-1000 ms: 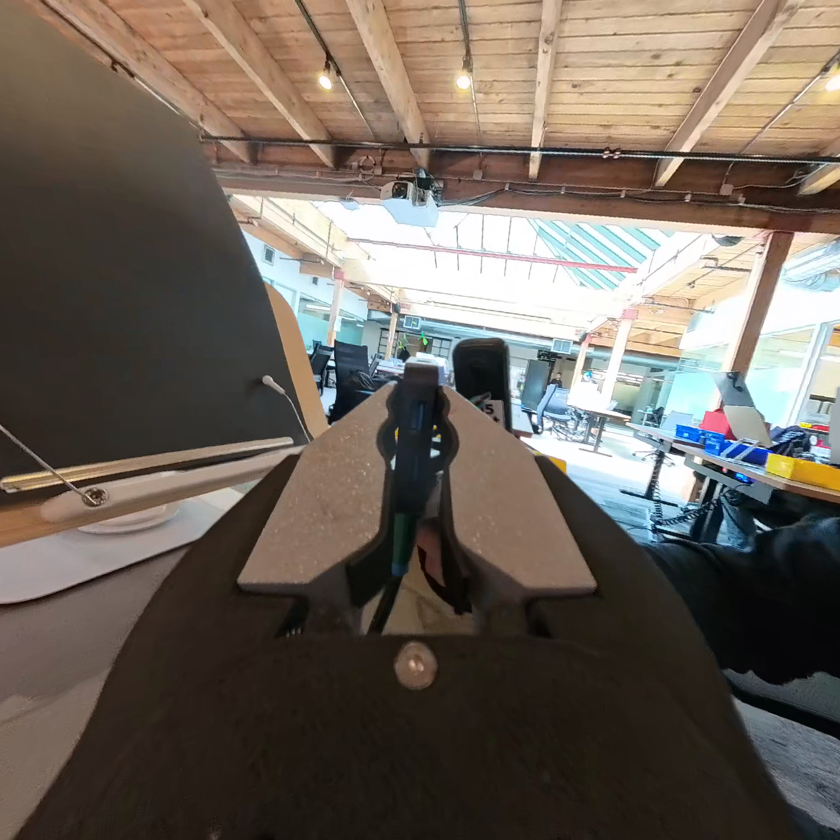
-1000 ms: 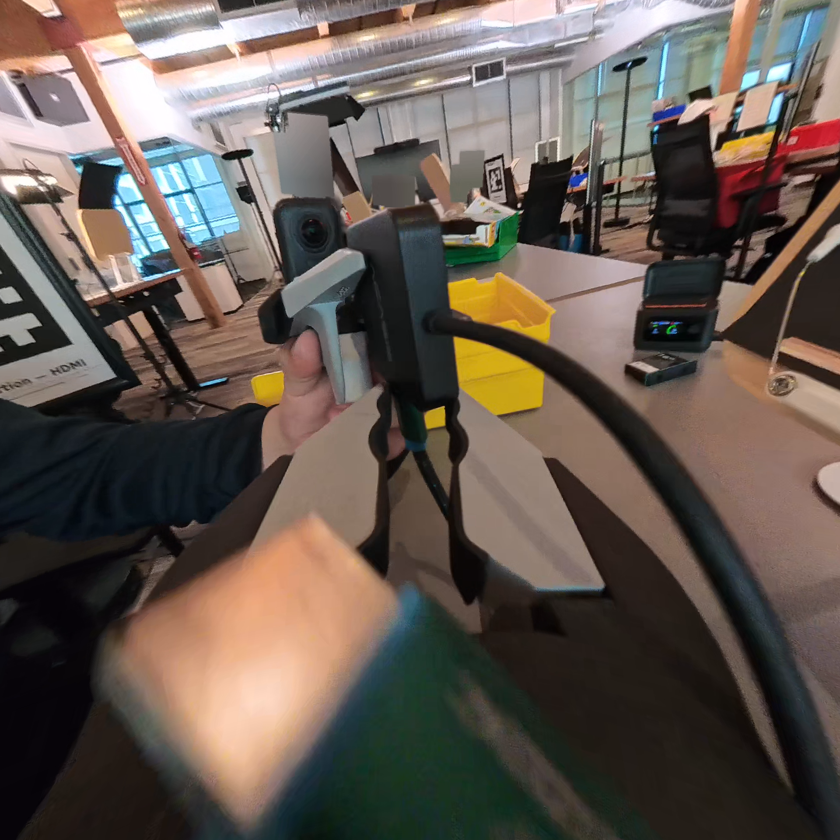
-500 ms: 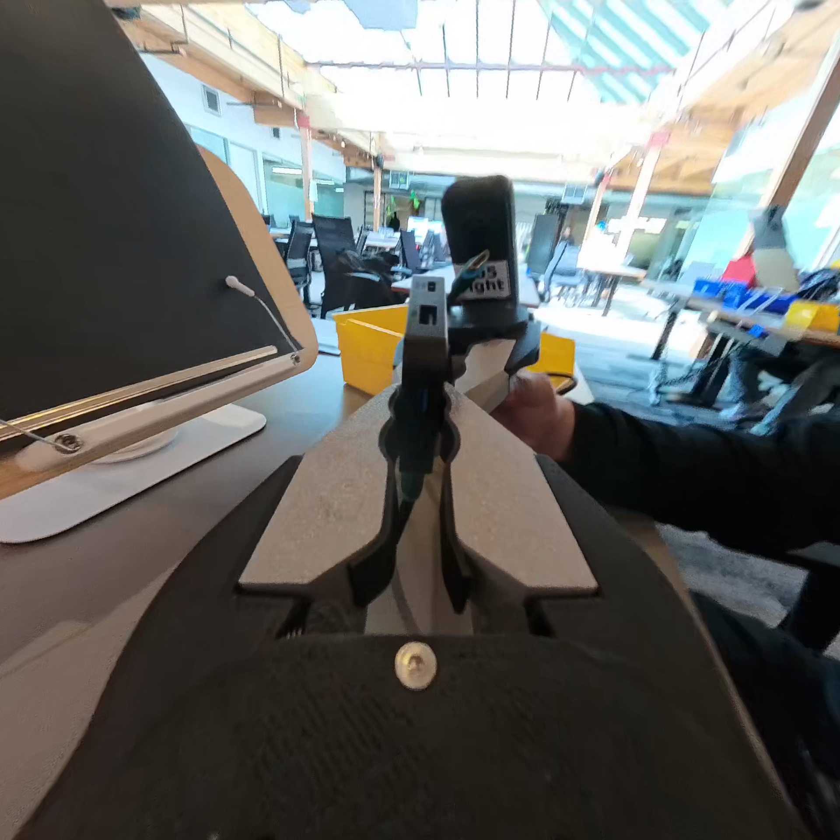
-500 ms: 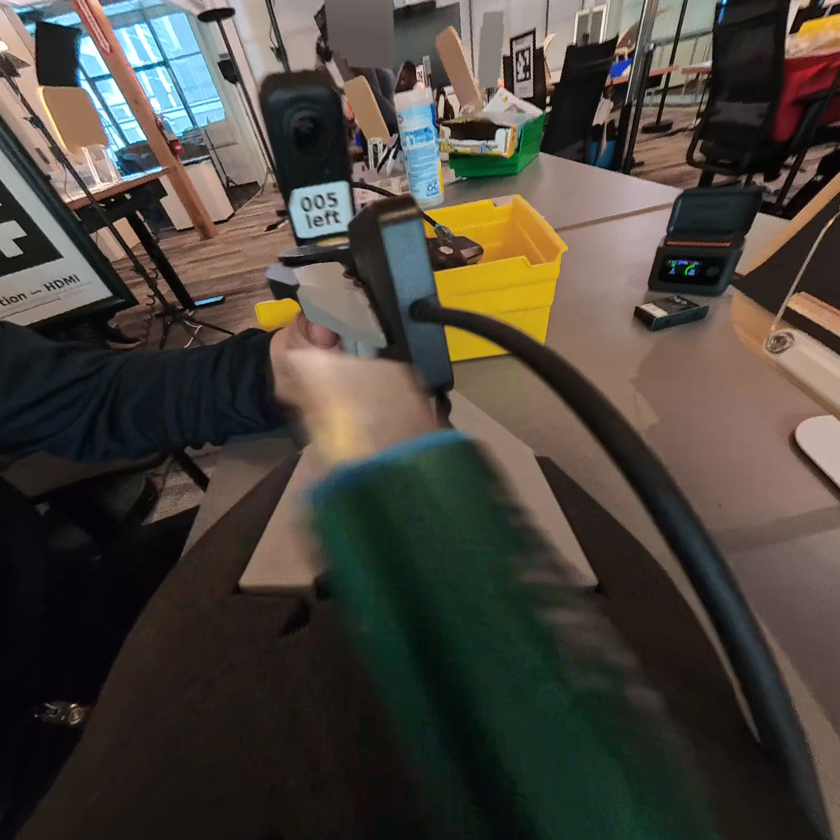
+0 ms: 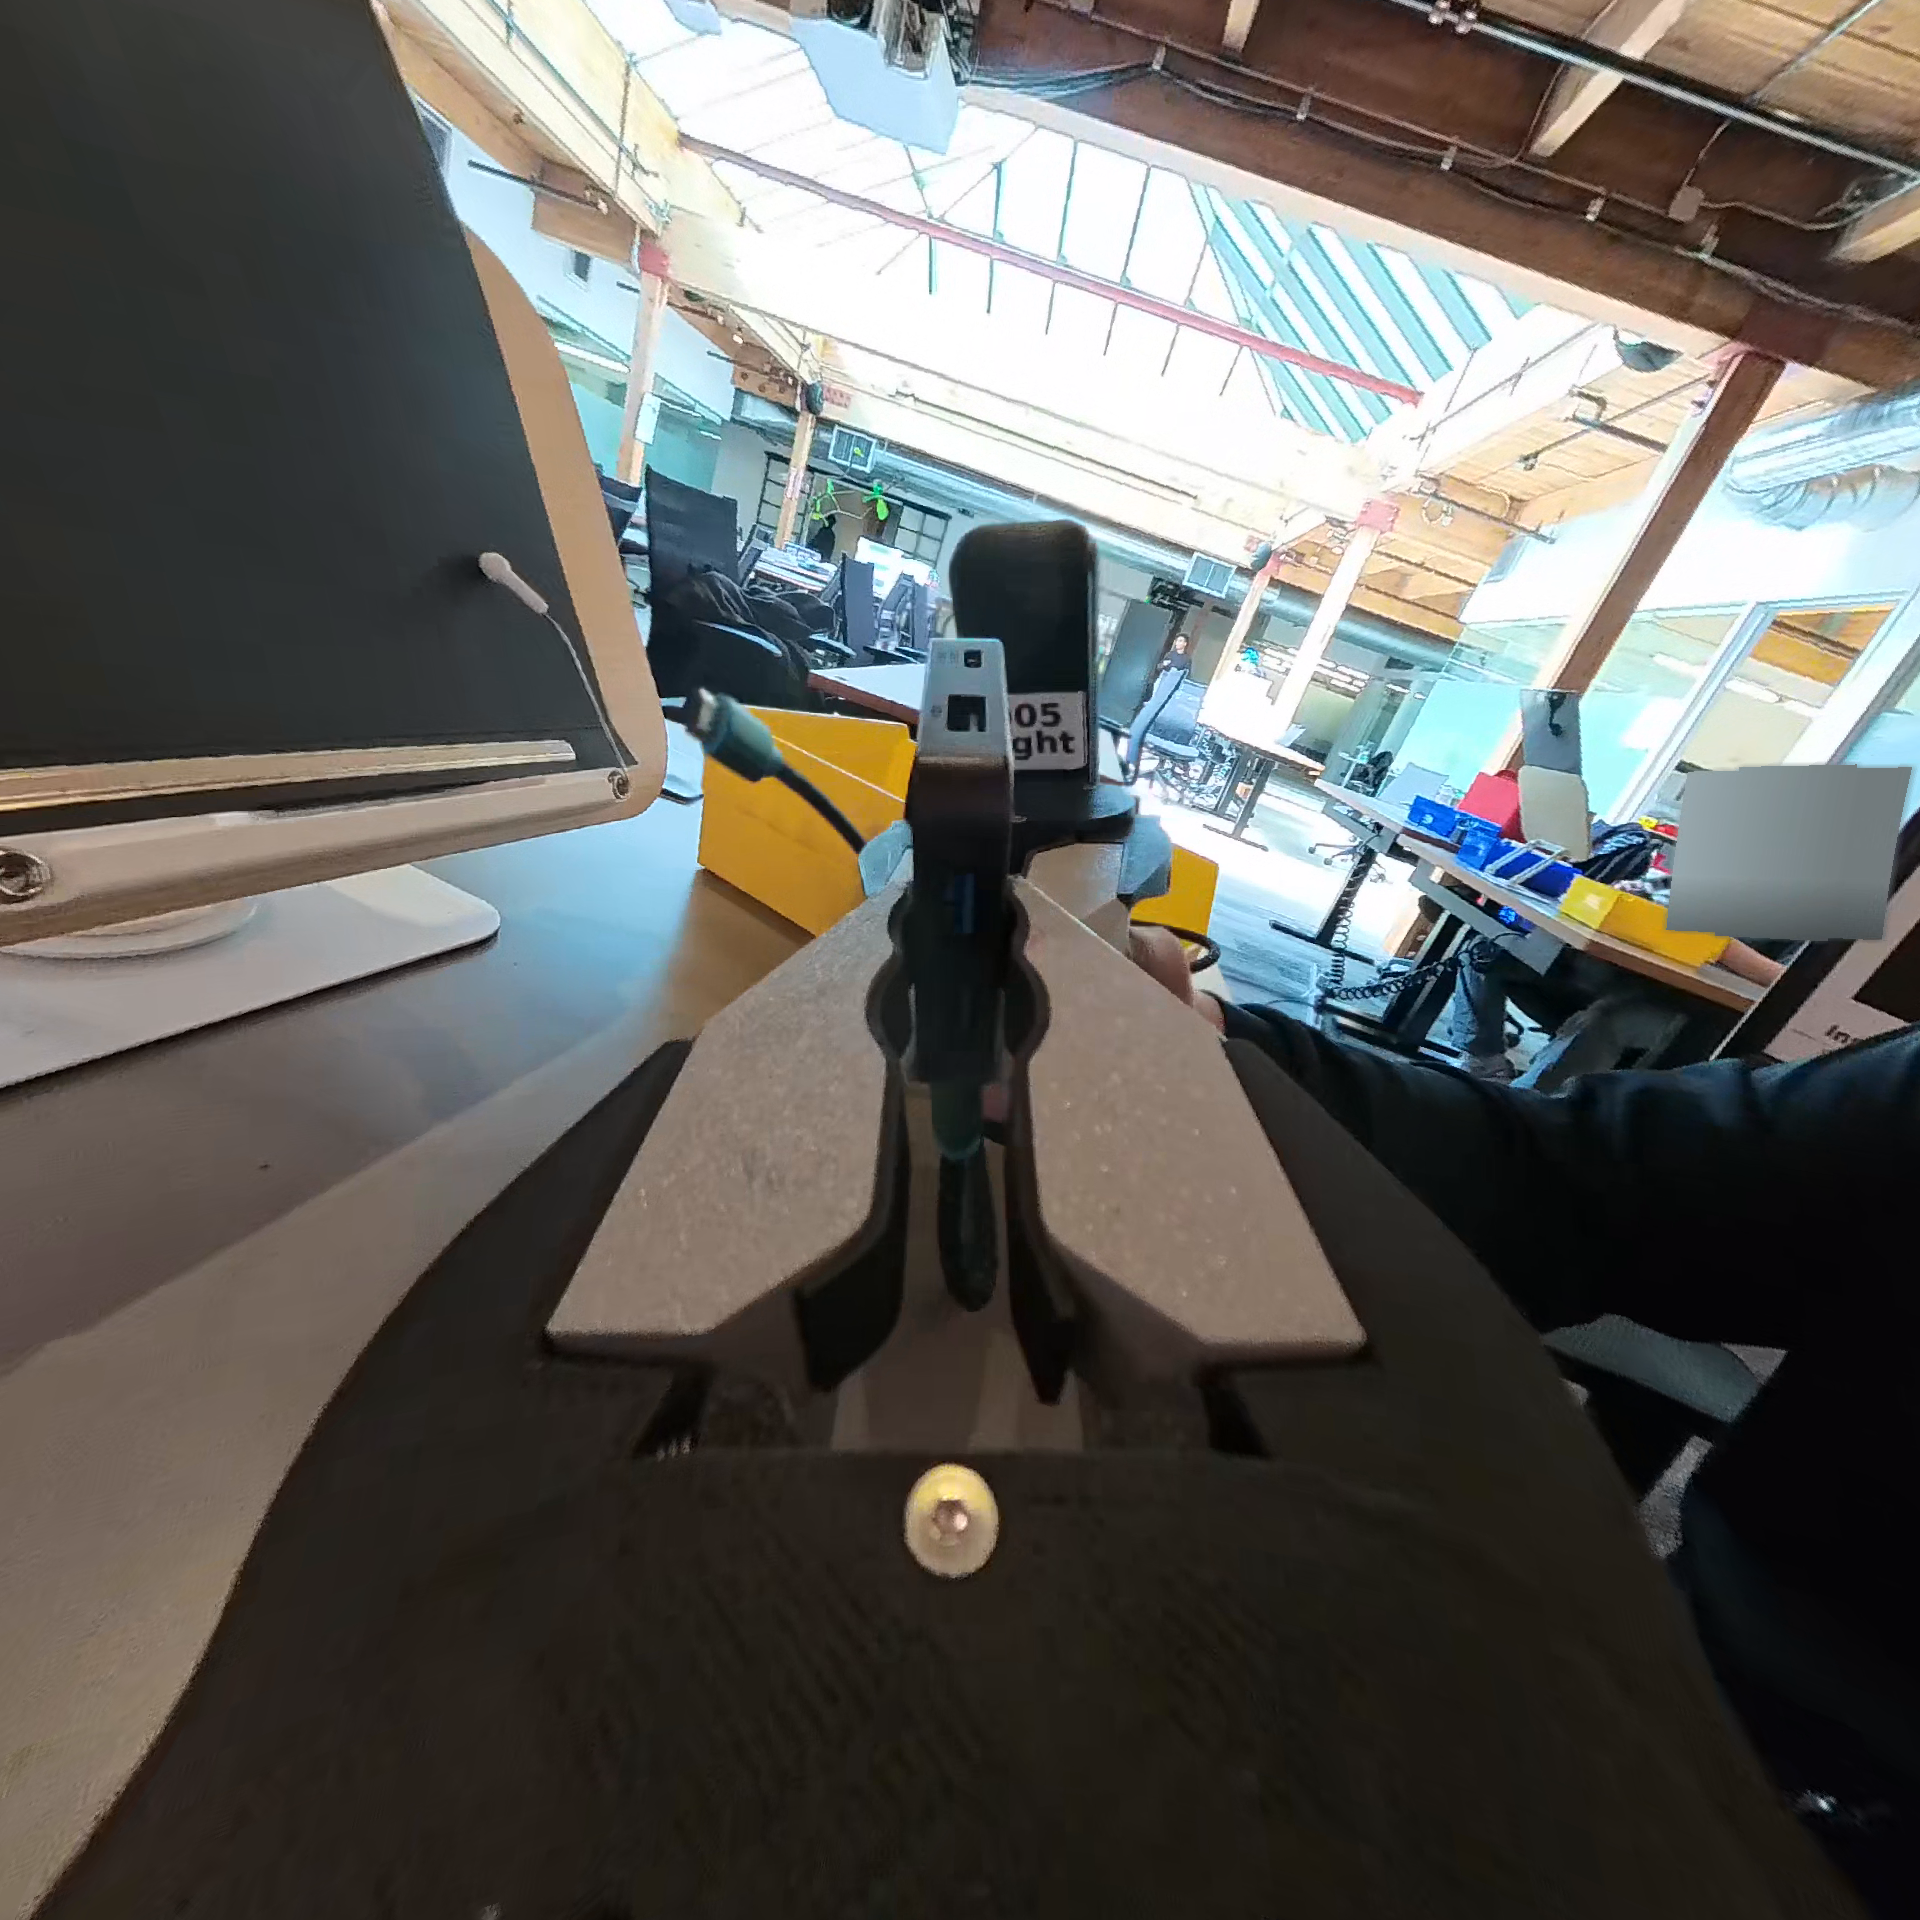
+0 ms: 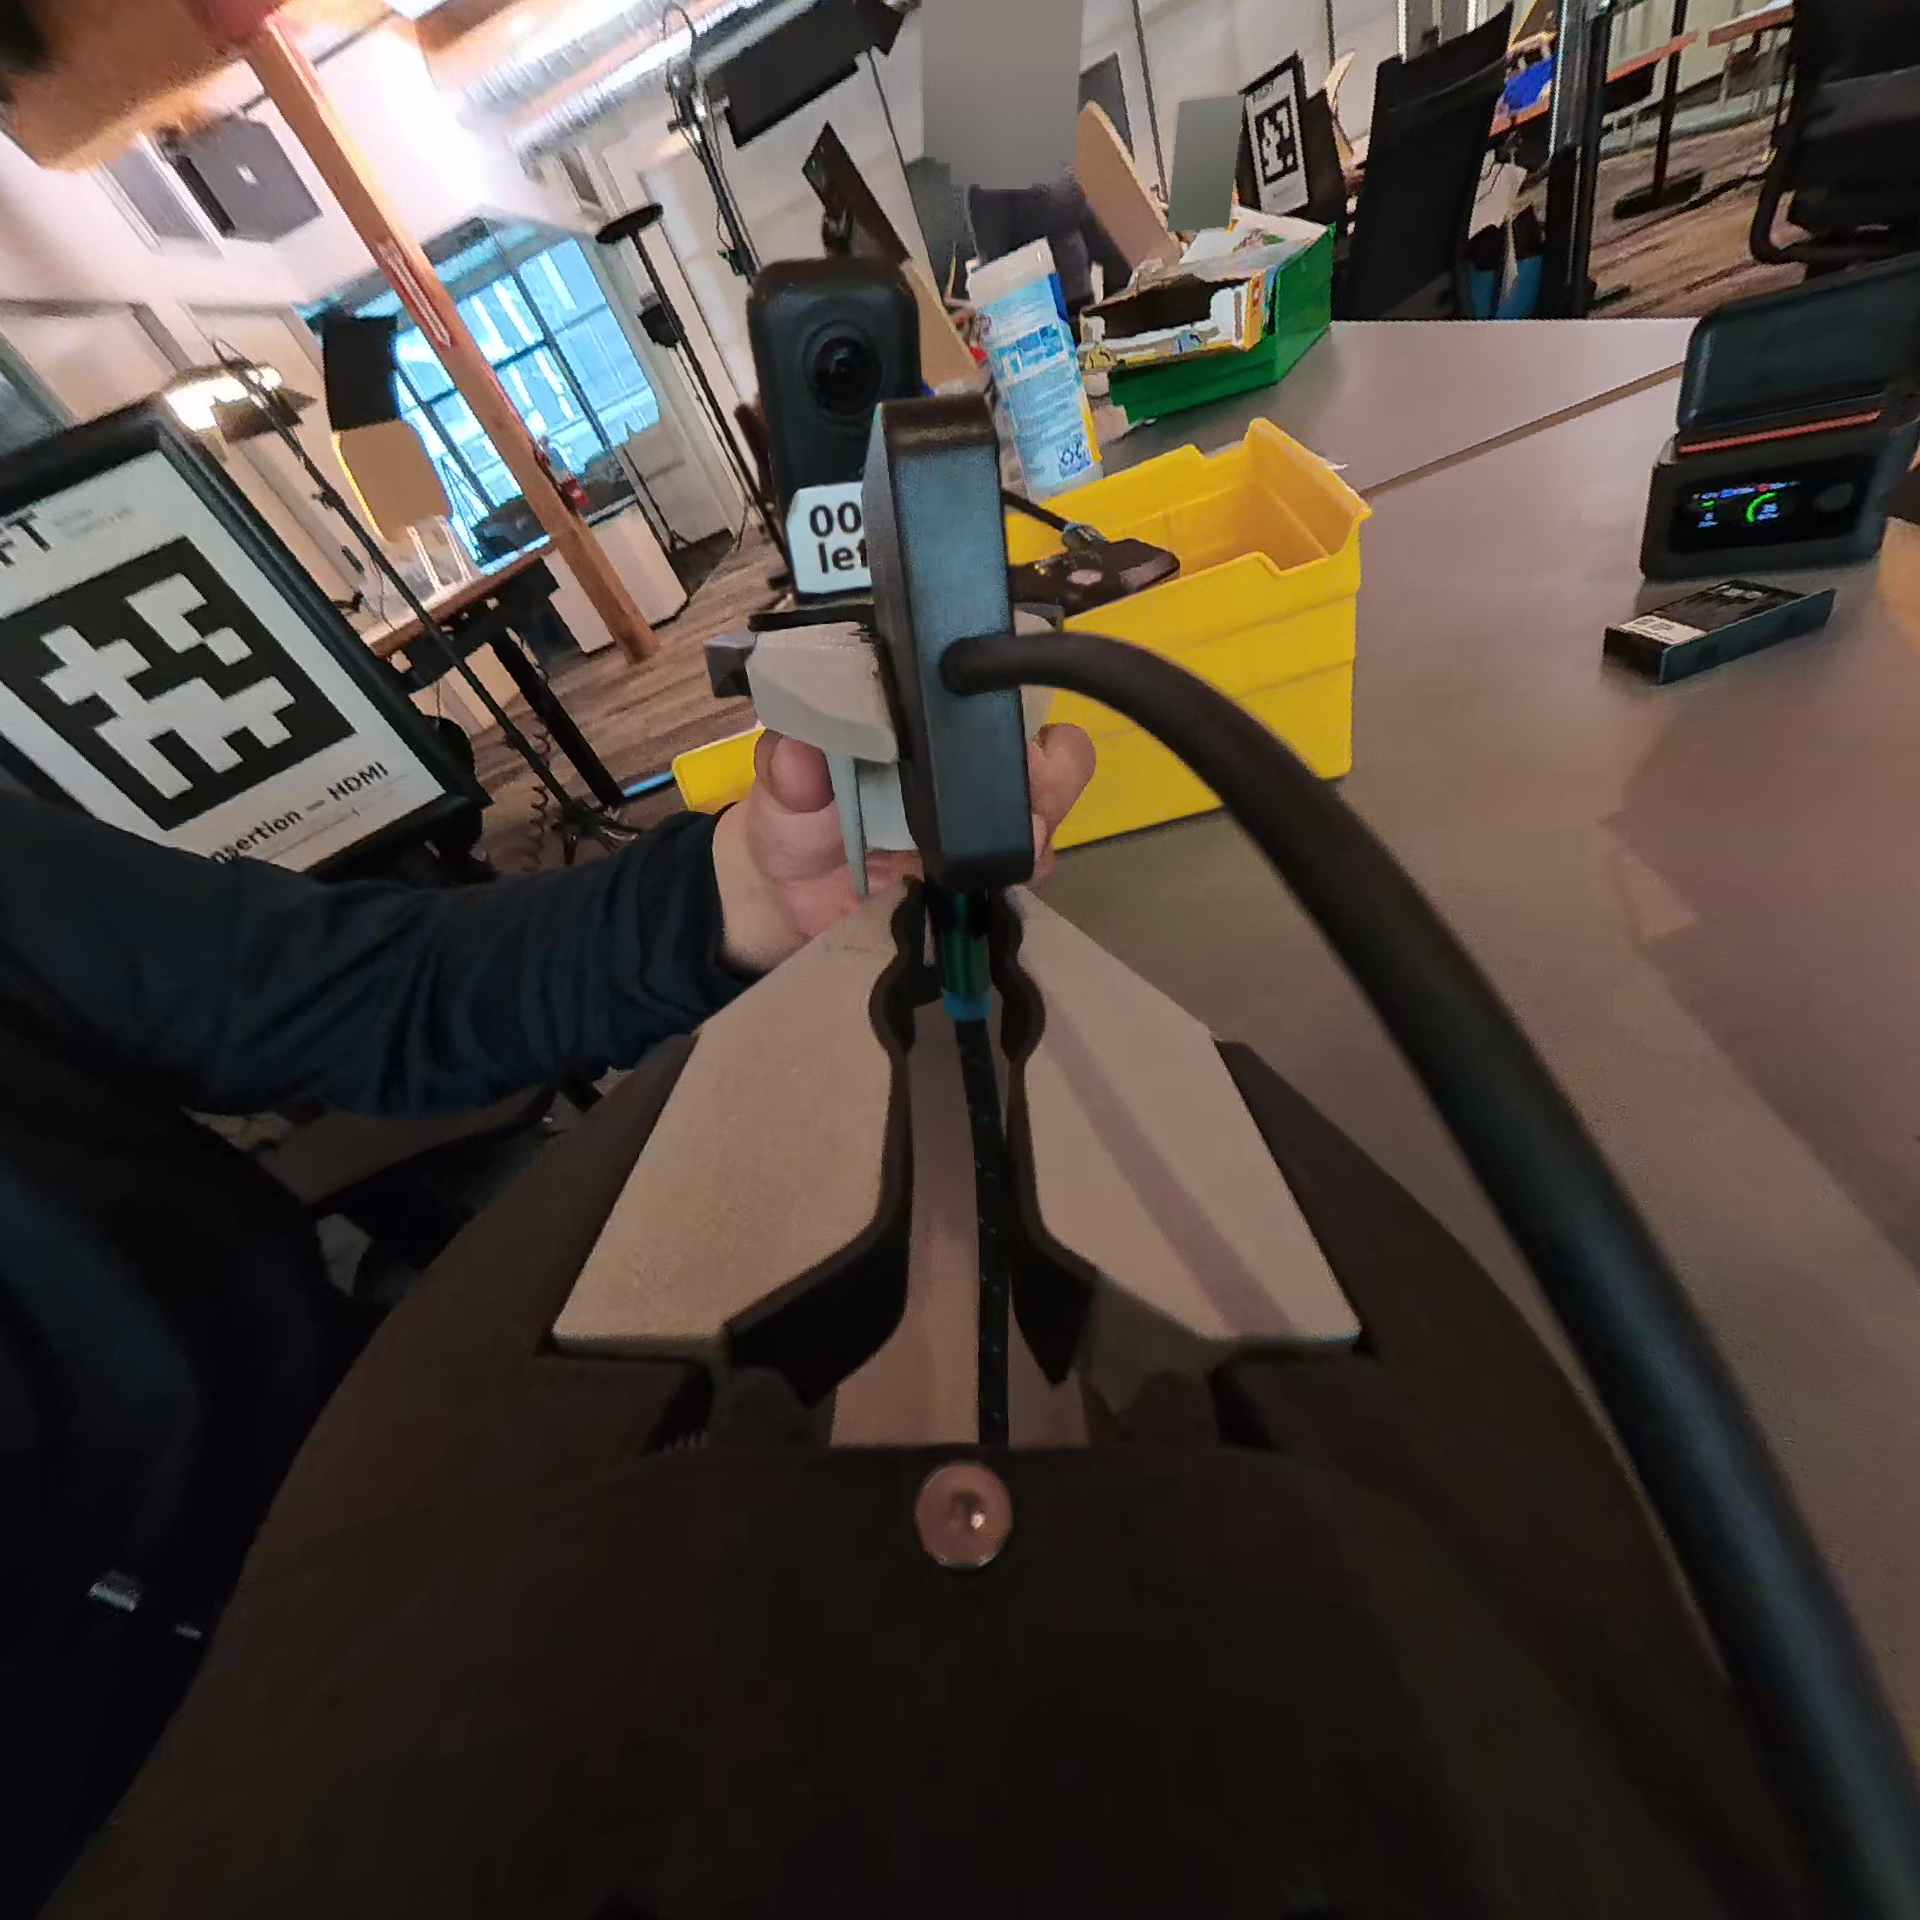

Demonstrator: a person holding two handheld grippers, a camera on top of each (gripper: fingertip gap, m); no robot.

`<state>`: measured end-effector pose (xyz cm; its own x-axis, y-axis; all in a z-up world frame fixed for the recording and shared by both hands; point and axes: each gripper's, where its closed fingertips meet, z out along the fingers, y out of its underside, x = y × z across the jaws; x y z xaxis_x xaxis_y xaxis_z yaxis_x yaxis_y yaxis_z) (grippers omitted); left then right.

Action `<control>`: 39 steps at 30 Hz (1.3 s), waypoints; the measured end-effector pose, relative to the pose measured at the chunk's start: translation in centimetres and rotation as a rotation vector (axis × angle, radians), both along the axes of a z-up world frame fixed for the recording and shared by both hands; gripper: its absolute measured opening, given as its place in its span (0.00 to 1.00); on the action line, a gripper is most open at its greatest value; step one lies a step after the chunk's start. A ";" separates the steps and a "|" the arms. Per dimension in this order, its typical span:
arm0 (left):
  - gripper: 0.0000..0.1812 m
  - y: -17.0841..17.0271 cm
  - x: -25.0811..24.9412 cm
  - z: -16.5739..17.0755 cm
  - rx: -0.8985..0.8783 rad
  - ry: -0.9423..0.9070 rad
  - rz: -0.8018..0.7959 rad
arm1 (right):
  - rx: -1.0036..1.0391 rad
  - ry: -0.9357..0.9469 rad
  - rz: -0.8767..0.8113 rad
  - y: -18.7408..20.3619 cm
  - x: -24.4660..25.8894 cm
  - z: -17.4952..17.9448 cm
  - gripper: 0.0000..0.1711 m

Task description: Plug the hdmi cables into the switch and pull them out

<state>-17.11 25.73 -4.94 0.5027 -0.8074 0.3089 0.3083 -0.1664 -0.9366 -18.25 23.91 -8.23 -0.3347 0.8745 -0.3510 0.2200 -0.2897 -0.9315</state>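
At the left edge of the left wrist view a dark tilted panel (image 5: 260, 416) on a white stand sits on the grey bench (image 5: 312, 1091). Right of it a loose teal plug (image 5: 732, 727) sticks out in front of a yellow bin (image 5: 790, 831). At the centre the left claw (image 5: 961, 966) is clenched on the switch (image 5: 961, 821), a slim dark box seen edge-on and held upright above the bench. A teal cord hangs from the switch between the fingers. Behind the switch, the other tool's camera carries a white printed label (image 5: 1044, 727), and a dark sleeve (image 5: 1507, 1143) reaches in from the right.

From the right wrist view, a framed sign (image 6: 177, 665) with a black-and-white marker and a printed line stands at the left. A hand (image 6: 790, 842) grips the far tool. The right claw (image 6: 961, 966) is nearly closed, pinching the teal cable (image 6: 982, 1143) at its plug, right against the switch's lower edge. A thick black cable (image 6: 1455, 987) leaves the switch's face and curves down to the right. Farther right sit a small device with a lit screen (image 6: 1766, 509) and a flat black labelled box (image 6: 1714, 629).
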 end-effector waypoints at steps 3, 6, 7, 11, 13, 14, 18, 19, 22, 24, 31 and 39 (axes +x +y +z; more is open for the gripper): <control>0.06 0.0 -0.1 0.1 0.000 -0.013 0.001 | -0.043 0.030 -0.005 0.1 -0.2 0.4 0.05; 0.06 0.2 -0.1 0.0 -0.011 -0.043 -0.004 | -0.096 0.045 0.006 0.2 -0.2 0.5 0.05; 0.06 0.4 -0.1 0.0 -0.013 -0.054 0.003 | -0.112 0.046 0.005 0.3 -0.2 0.4 0.05; 0.06 0.7 -0.2 0.0 -0.026 -0.068 0.026 | -0.162 0.047 0.010 0.4 -0.3 0.3 0.05; 0.06 0.7 -0.2 -0.6 -0.027 0.002 0.035 | -0.153 0.033 0.005 0.3 -0.3 -0.1 0.06; 0.06 0.5 -0.2 -0.9 -0.040 0.029 0.025 | -0.142 0.018 0.010 0.1 -0.3 -0.4 0.06; 0.06 0.1 0.1 -1.2 -0.067 0.029 -0.016 | -0.074 -0.010 0.062 -0.4 0.0 -0.9 0.06; 0.06 0.1 0.2 -1.2 -0.069 0.033 -0.019 | -0.062 -0.015 0.074 -0.4 0.1 -1.0 0.05; 0.06 -0.2 0.3 -1.3 -0.071 0.037 -0.036 | -0.026 -0.027 0.108 -0.7 0.3 -1.2 0.05; 0.06 -0.2 0.4 -1.5 -0.076 0.042 -0.043 | -0.007 -0.037 0.125 -0.9 0.4 -1.5 0.06; 0.06 -0.6 -1.6 1.0 -0.004 -0.041 0.003 | 0.144 -0.221 0.245 -4.5 -0.6 -5.8 0.04; 0.06 -0.1 -2.2 2.0 0.120 -0.047 0.104 | 0.131 -0.158 0.290 -4.9 1.0 -4.4 0.05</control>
<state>-19.35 25.67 -2.97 0.5724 -0.7845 0.2384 0.3622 -0.0190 -0.9319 -17.24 19.03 -12.68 -0.5260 0.7922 -0.3095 0.4196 -0.0749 -0.9046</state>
